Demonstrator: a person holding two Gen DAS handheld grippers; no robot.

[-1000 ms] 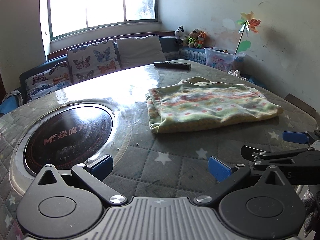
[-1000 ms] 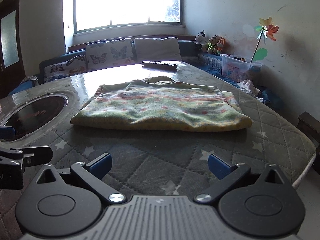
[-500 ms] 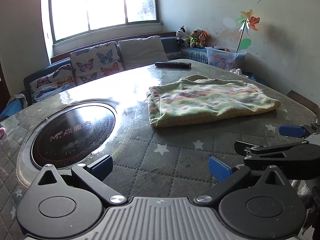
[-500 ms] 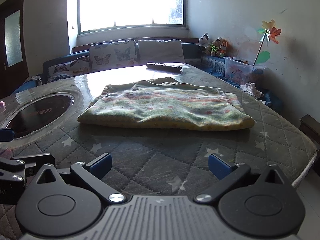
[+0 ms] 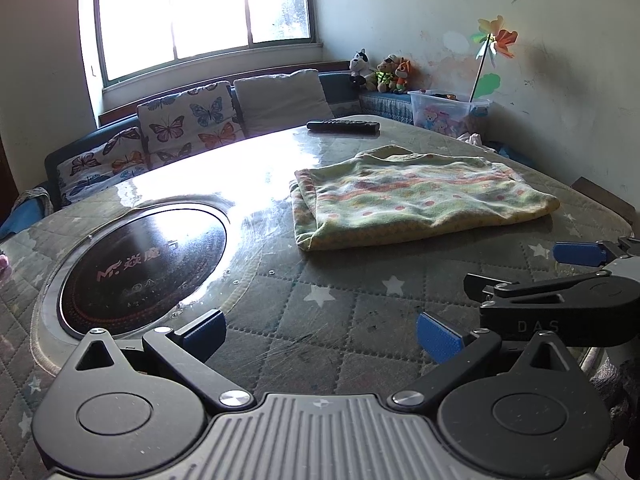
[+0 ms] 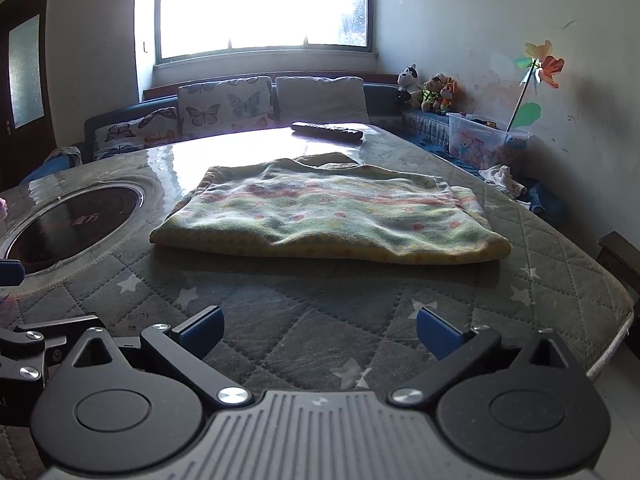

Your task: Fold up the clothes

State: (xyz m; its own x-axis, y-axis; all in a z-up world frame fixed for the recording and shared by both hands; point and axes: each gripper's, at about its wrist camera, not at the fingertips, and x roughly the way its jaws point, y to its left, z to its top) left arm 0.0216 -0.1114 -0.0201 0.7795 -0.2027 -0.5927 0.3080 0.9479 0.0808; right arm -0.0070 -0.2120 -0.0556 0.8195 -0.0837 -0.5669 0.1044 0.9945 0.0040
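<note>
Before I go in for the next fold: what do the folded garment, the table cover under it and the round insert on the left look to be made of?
Folded garment: soft, matte knit or fleece, judging by its fuzzy nap and rounded folds. Table cover: quilted fabric with diamond stitching and printed stars, seemingly under a clear glossy sheet, given the glare and fine scratches. Round insert: dark, glassy panel in a metallic ring, mirror-like reflections; probably a cooktop.

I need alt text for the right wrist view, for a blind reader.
A folded green and pink patterned garment lies flat on a quilted table. The open right claw is in the foreground, holding nothing. A remote control lies at the table's far edge.
</note>
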